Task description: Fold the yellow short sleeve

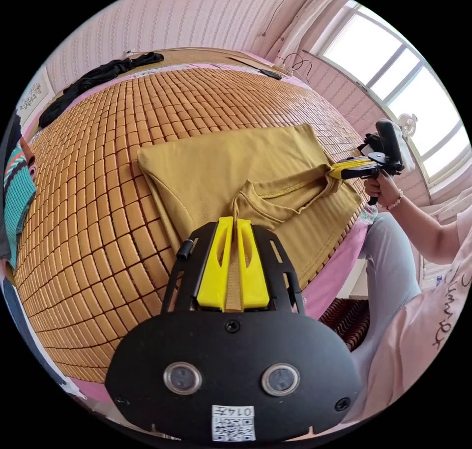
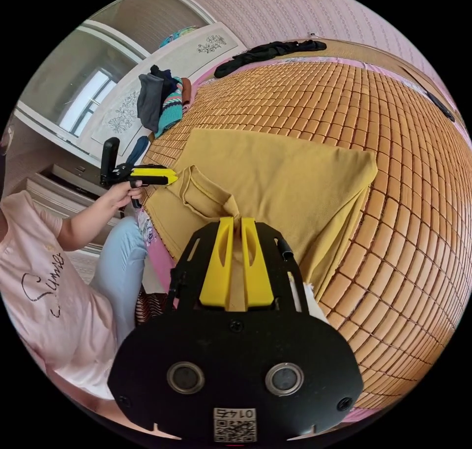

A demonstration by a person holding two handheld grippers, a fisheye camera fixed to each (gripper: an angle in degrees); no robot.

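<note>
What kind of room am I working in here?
Most likely a bedroom: the yellow shirt lies on a bed covered by a bamboo tile mat, a white headboard with clothes piled against it stands at one end, and a window is set in the pink-papered wall.

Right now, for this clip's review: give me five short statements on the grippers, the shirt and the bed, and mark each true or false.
1. The left gripper is shut on the yellow shirt. True.
2. The right gripper is open, clear of the cloth. False: its jaws are closed with shirt fabric between them.
3. The yellow shirt lies on a woven bamboo mat. True.
4. The yellow shirt is rolled into a tight ball. False: most of it lies flat on the mat, with the near edge lifted between the two grippers.
5. A dark garment lies at the far edge of the mat, apart from the shirt. True.
</note>
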